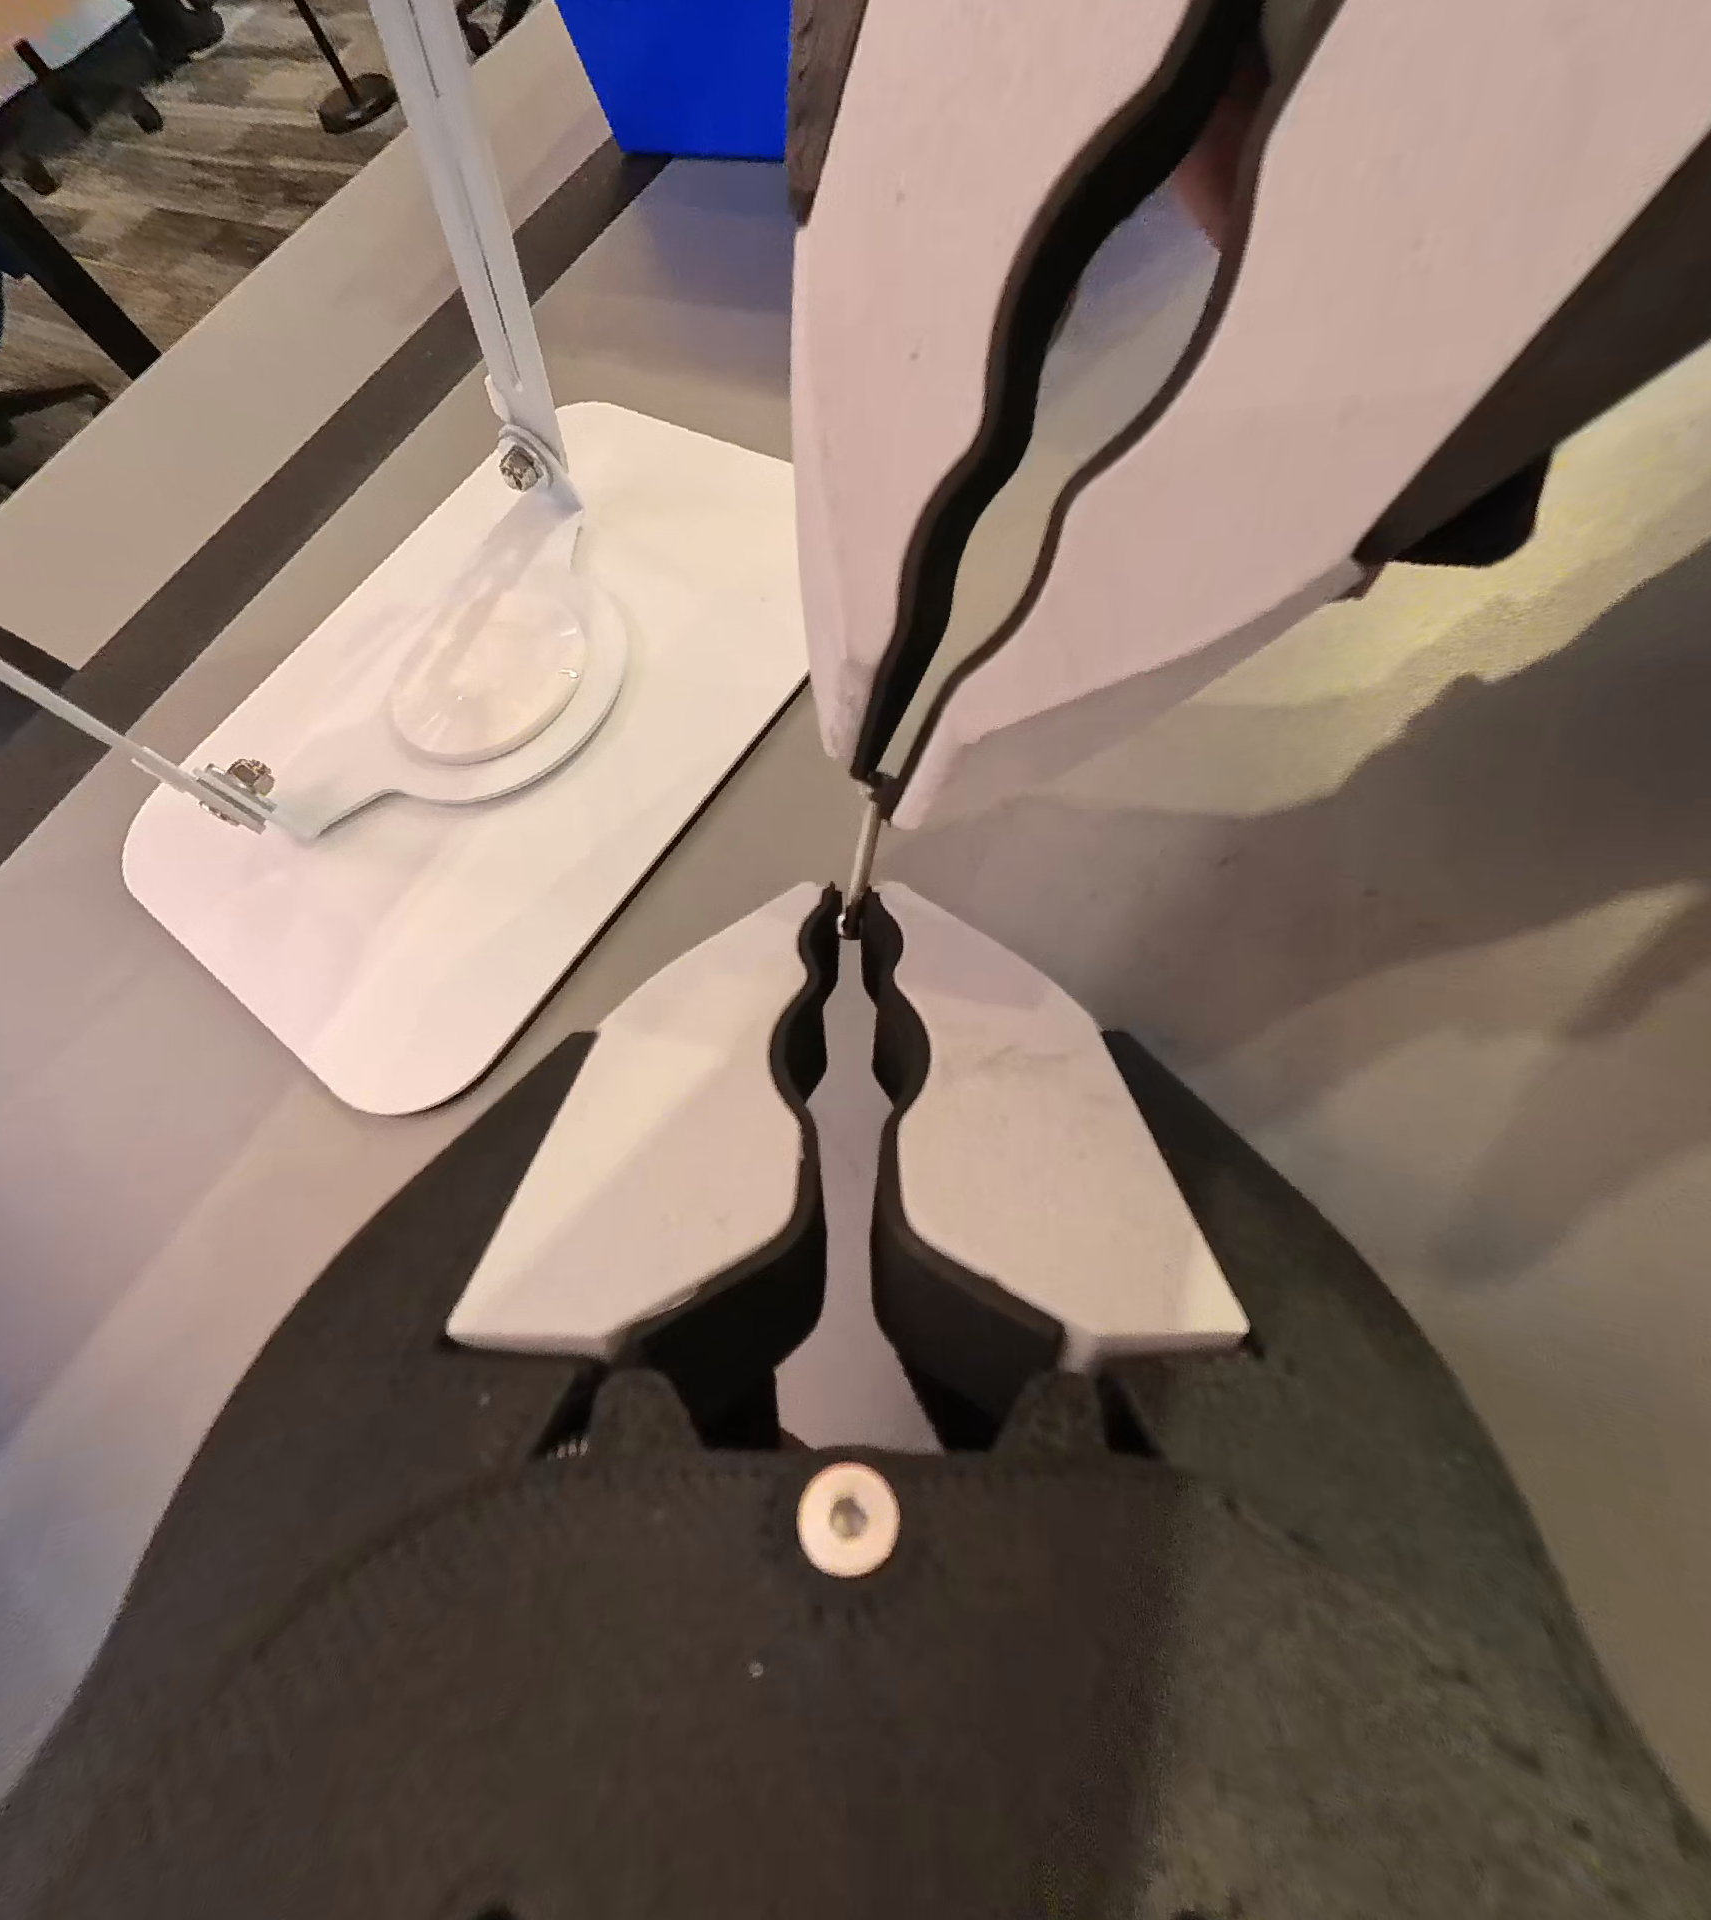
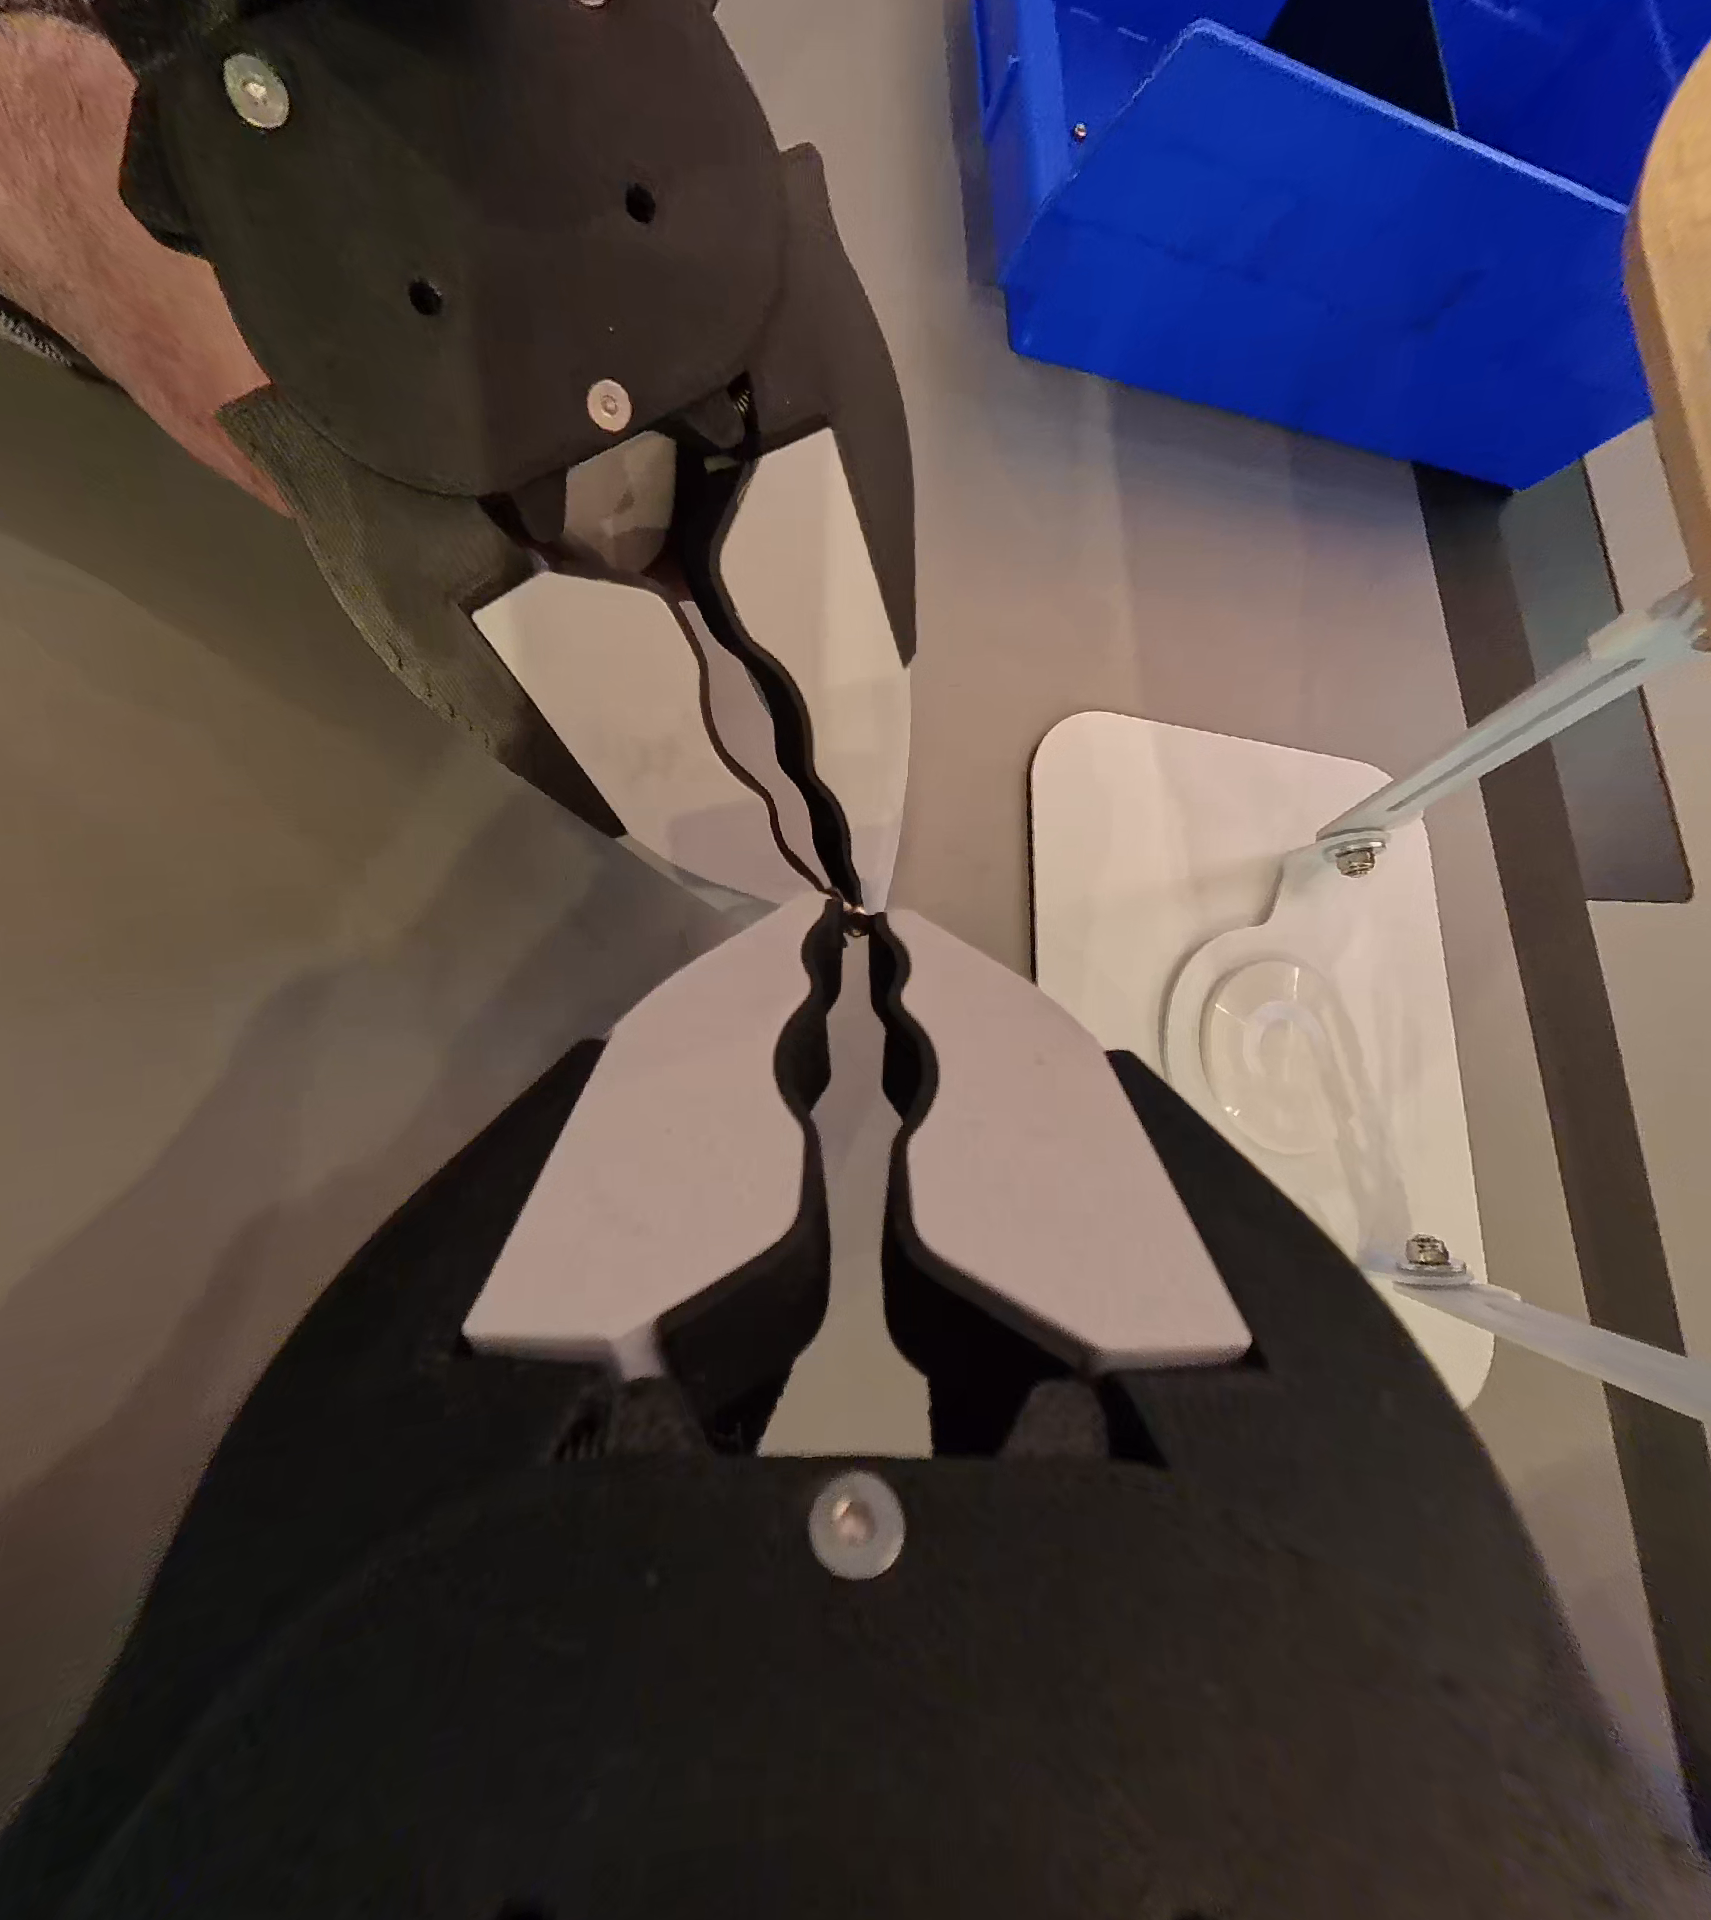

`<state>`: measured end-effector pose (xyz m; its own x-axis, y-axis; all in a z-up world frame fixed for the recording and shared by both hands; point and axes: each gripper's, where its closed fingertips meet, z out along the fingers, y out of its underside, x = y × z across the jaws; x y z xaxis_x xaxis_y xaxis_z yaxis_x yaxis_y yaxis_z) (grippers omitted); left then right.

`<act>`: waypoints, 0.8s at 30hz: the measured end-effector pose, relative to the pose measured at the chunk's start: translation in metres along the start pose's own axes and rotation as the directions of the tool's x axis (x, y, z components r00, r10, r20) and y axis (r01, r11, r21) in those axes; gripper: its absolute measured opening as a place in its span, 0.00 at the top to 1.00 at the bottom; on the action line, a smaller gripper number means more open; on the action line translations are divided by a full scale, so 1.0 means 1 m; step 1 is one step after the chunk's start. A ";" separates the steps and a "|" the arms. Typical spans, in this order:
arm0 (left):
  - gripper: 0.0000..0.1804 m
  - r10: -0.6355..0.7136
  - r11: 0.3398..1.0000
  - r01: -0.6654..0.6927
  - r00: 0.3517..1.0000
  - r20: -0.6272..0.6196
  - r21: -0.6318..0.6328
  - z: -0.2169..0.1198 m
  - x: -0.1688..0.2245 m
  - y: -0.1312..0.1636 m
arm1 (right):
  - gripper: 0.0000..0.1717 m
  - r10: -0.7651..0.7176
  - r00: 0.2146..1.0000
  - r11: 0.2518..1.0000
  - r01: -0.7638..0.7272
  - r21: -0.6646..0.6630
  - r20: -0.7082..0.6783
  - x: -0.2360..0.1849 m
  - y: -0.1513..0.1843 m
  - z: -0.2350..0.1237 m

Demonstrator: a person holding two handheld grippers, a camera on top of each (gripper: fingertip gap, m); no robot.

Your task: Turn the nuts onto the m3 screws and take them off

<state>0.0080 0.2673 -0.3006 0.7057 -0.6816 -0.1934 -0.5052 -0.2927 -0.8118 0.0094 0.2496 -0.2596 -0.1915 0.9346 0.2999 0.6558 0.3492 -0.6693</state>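
Silver thin metal pin is clenched at each end by the left gripper and right gripper; only the right wrist view shows blue plastic bins at the grey table's far edge.

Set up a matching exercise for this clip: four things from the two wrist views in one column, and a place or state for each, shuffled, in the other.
Things
1. metal pin
2. white base plate
3. blue bin
4. clear suction cup

Places or states
A. lies flat on the grey table
B. held at both ends, by the left gripper and right gripper
C. sits on the white plate
D. stands at the table's far side

Pairs: 1-B, 2-A, 3-D, 4-C
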 end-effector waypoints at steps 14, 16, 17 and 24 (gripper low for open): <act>0.98 -0.009 1.000 0.007 0.996 -0.093 -0.014 0.001 0.009 0.002 | 0.97 -0.271 0.960 0.961 0.273 -0.031 0.069 -0.009 0.003 0.000; 0.98 -0.012 1.000 0.011 0.995 -0.097 -0.009 0.000 0.009 0.001 | 0.97 -0.297 0.951 0.954 0.300 -0.024 0.079 -0.008 0.003 0.000; 0.98 -0.018 1.000 0.017 0.994 -0.105 -0.006 0.000 0.010 0.000 | 0.97 -0.301 0.950 0.953 0.304 -0.018 0.085 -0.008 0.003 0.000; 0.98 -0.028 1.000 0.029 0.993 -0.114 0.002 -0.001 0.010 -0.002 | 0.97 -0.282 0.955 0.959 0.284 -0.002 0.095 -0.007 0.004 -0.002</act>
<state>0.0155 0.2602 -0.3006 0.6586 -0.7449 -0.1066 -0.4841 -0.3110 -0.8179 0.0145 0.2446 -0.2632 -0.4376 0.8001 0.4103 0.5759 0.5998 -0.5554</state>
